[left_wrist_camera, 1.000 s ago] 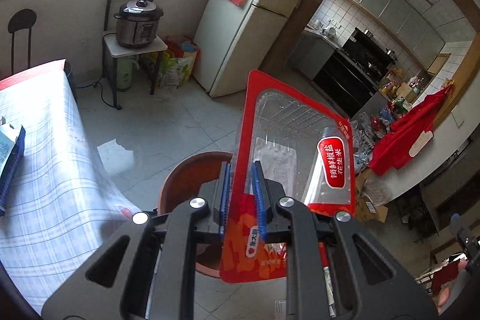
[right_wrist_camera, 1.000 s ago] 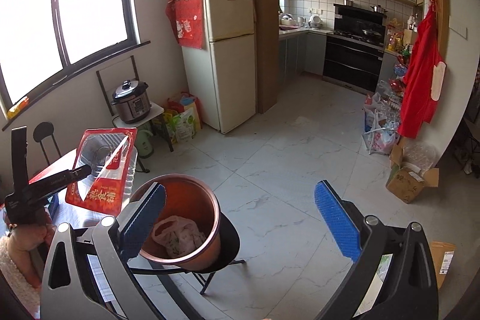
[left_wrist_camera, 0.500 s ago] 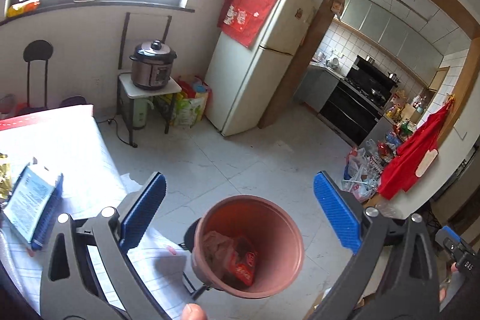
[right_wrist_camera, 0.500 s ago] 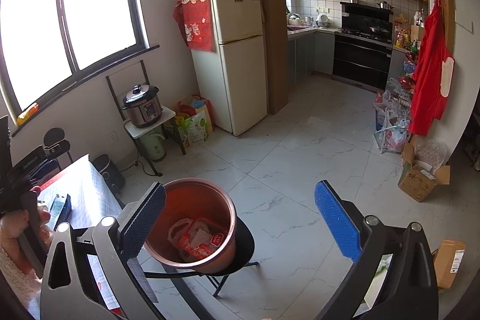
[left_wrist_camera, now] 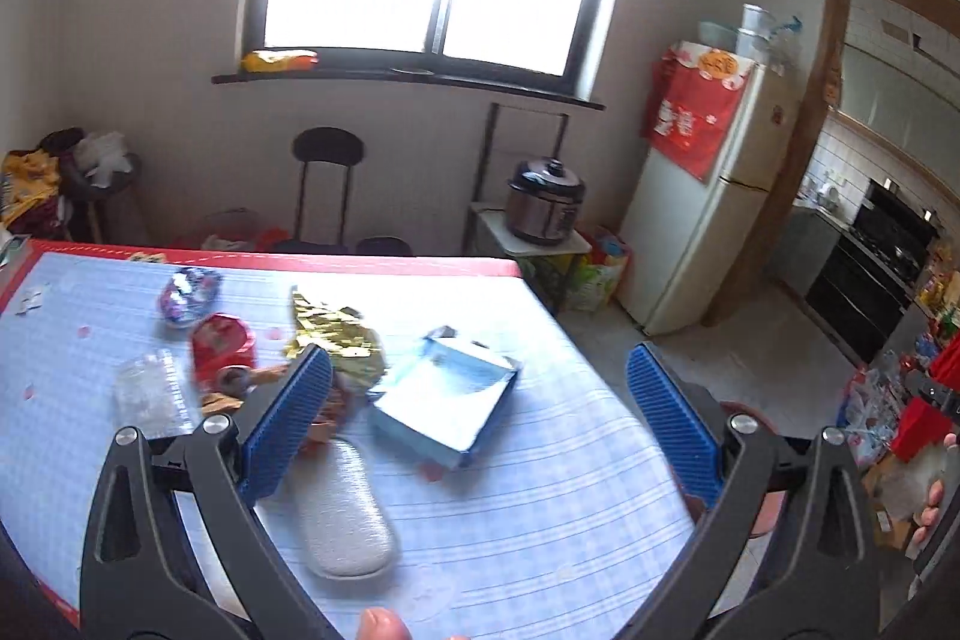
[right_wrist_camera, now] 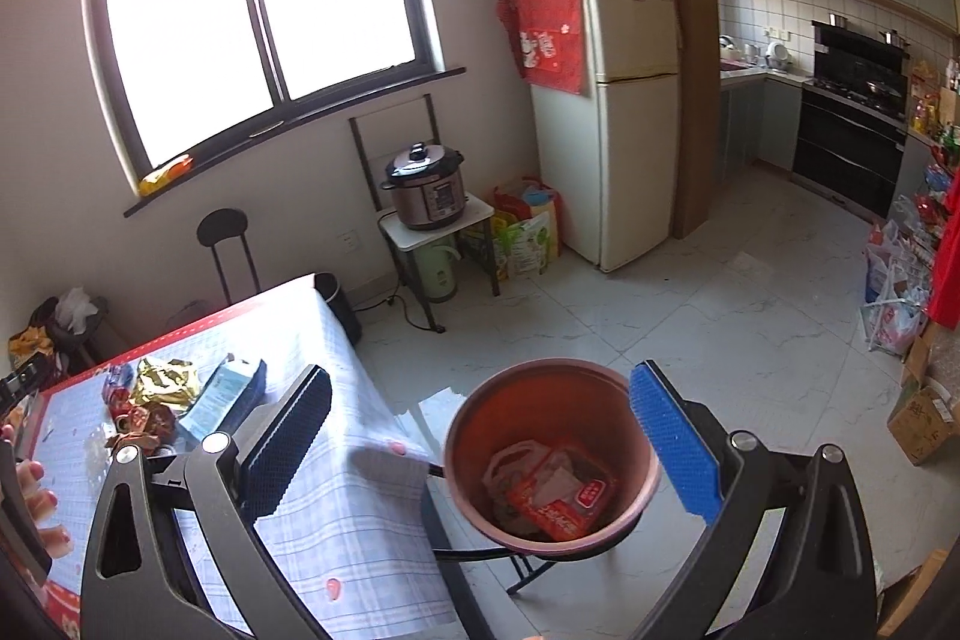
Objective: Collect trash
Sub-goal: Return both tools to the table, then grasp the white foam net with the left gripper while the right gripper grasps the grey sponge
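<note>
- We see the left finger (left_wrist_camera: 288,424) of the left gripper (left_wrist_camera: 480,424) covering part of the wrapper pile (left_wrist_camera: 324,400) on the table (left_wrist_camera: 540,508); the covered items cannot be identified.
- The whole left wrist view is motion-blurred; print on the blue box (left_wrist_camera: 444,400) is unreadable.
- The brown bin (right_wrist_camera: 549,451) is partly covered by the right finger (right_wrist_camera: 672,451) of the right gripper (right_wrist_camera: 480,451).
- We cannot identify the items beneath the red packet (right_wrist_camera: 561,505) in the bin.
</note>
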A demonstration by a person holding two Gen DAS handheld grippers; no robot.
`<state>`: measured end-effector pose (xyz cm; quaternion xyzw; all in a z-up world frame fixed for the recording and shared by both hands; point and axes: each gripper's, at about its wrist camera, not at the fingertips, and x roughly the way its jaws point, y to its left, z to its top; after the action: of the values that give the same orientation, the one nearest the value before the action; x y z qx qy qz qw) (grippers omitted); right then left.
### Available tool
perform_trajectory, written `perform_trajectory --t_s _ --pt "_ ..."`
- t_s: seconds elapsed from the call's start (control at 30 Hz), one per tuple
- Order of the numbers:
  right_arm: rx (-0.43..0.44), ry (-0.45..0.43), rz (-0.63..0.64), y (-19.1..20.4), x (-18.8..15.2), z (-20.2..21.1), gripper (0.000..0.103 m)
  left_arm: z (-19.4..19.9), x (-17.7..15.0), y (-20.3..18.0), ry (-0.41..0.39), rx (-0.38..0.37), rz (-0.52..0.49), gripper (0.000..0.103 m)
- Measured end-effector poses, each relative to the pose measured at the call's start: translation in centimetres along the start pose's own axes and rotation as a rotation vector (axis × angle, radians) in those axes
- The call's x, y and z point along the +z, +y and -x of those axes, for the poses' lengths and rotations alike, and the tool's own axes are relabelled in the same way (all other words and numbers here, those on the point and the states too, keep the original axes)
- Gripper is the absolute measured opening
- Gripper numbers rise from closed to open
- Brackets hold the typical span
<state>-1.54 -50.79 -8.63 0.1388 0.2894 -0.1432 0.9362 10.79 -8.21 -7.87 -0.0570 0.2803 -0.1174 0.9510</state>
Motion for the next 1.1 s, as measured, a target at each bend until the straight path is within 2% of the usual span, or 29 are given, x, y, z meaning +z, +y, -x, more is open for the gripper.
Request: perform_trajectory --t_s 0.13,0.3,0.43,0.57,0.67,0.73,0.8,0.87,0.93,1.0,1.1 --pt "0.057 0.038 0.042 5.1 -0.3 -1.5 0.097 4.6 -0.6 8.0 -0.003 0.12 0.082 0.097" --pt "0.125 0.087 0.091 11.7 -1.2 -2.9 0.097 9.9 -2.5 15.9 -0.01 0.251 0.16 0.097" --pt "0.171 0.122 0.139 16.9 -2.6 -3.5 0.097 12.6 -4.4 21.1 -0.003 0.318 0.226 0.097" --pt "0.206 0.138 0.163 21.1 -4.0 -3.3 0.097 13.9 -5.9 24.2 -0.002 0.364 0.264 0.097" --pt "0.216 0.148 0.182 24.0 -4.9 -3.3 0.097 13.8 -7.1 25.7 0.025 0.312 0.291 0.097" --pt "0.217 0.158 0.194 25.6 -5.5 -3.4 0.097 12.4 -7.9 26.0 0.081 0.27 0.307 0.097" --pt "0.217 0.168 0.199 27.1 -5.9 -3.5 0.097 9.9 -9.0 25.4 0.171 0.217 0.32 0.097" --pt "0.225 0.172 0.191 28.1 -6.3 -3.5 0.097 7.6 -10.2 24.5 0.216 0.132 0.318 0.095" --pt "0.237 0.172 0.17 28.8 -6.7 -3.4 0.097 5.1 -11.3 23.6 0.253 0.073 0.302 0.088" --pt "0.231 0.177 0.163 29.4 -7.1 -3.3 0.097 2.1 -12.2 22.9 0.325 0.021 0.302 0.081" --pt "0.207 0.184 0.167 30.2 -7.9 -3.2 0.097 -1.8 -13.5 22.2 0.404 -0.056 0.336 0.081"
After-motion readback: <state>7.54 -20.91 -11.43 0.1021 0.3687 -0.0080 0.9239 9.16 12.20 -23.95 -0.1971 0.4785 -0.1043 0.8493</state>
